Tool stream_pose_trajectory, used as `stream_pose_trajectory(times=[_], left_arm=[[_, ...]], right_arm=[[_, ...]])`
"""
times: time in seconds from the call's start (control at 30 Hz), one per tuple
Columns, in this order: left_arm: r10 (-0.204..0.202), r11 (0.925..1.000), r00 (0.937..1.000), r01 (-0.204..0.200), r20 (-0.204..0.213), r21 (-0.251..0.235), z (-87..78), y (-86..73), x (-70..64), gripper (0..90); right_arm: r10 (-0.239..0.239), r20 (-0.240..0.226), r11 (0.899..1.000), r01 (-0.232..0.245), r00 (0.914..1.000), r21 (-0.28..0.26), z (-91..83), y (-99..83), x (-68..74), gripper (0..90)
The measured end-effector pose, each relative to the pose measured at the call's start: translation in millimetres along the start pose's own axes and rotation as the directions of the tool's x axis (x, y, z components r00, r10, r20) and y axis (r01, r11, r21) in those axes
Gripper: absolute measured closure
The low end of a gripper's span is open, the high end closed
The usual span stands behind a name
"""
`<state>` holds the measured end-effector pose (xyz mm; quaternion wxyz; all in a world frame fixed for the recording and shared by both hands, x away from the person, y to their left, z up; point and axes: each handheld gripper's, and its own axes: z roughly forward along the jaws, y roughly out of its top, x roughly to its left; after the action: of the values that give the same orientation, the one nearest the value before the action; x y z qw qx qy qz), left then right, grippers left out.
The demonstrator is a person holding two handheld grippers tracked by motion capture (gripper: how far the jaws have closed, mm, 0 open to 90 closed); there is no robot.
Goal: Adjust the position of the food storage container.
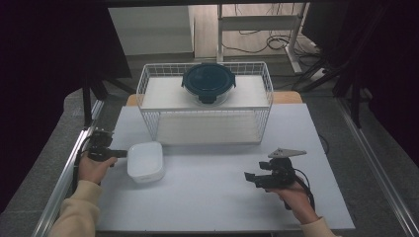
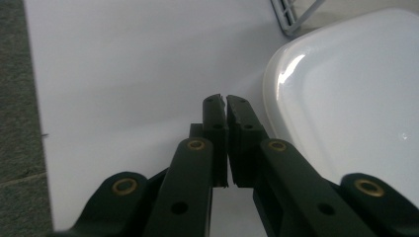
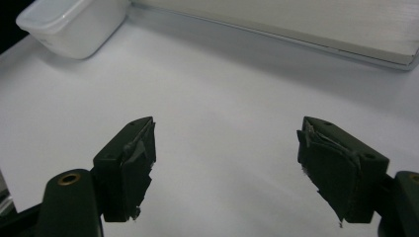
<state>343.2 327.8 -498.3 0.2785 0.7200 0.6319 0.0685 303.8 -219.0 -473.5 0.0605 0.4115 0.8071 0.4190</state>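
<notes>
A white rounded square container [image 1: 145, 161] sits on the white table [image 1: 212, 197], left of centre. My left gripper [image 1: 121, 153] is right beside its left edge, jaws shut with nothing between them. In the left gripper view the left gripper [image 2: 226, 102] lies just left of the white container [image 2: 346, 103]. My right gripper [image 1: 248, 178] is held low over the table at the right, open and holding nothing. In the right gripper view the right gripper [image 3: 226, 148] stands wide apart over bare table, and the white container [image 3: 74, 22] is far off at the upper left.
A white wire basket [image 1: 205, 101] stands at the back centre of the table, with a dark teal round lidded container [image 1: 208, 82] on its top shelf. Its base [image 3: 296, 24] runs across the top of the right gripper view. Metal rails edge the table.
</notes>
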Motion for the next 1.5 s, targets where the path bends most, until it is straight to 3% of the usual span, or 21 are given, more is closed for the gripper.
stream_pose_trajectory(times=[0.2, 0.7, 1.07, 1.5], left_arm=[[0.001, 0.9999, 0.9999, -0.002, 0.017, 0.012, 7.9, 2.0, -2.5, 89.4], [0.026, 0.9995, 0.9923, -0.028, 0.121, 0.013, 18.7, 3.3, -23.4, 89.5], [0.062, 0.9979, 0.9808, -0.065, 0.185, 0.008, 22.3, 0.5, -44.5, 89.4], [0.100, 0.9945, 0.9682, -0.105, 0.229, 0.007, 21.8, -2.7, -68.3, 89.4]], right_arm=[[-0.001, 0.003, 1.000, 0.001, 1.0000, -0.006, -0.1, 0.5, -0.9, 21.9], [0.006, 0.000, 1.000, -0.006, 1.0000, -0.013, -3.1, 1.5, -2.2, 22.2], [0.003, -0.008, 1.000, -0.003, 1.0000, 0.000, -1.9, 1.2, -1.2, 22.3], [0.004, -0.010, 1.000, -0.003, 0.9999, 0.003, -2.0, 1.2, -1.6, 22.3]])
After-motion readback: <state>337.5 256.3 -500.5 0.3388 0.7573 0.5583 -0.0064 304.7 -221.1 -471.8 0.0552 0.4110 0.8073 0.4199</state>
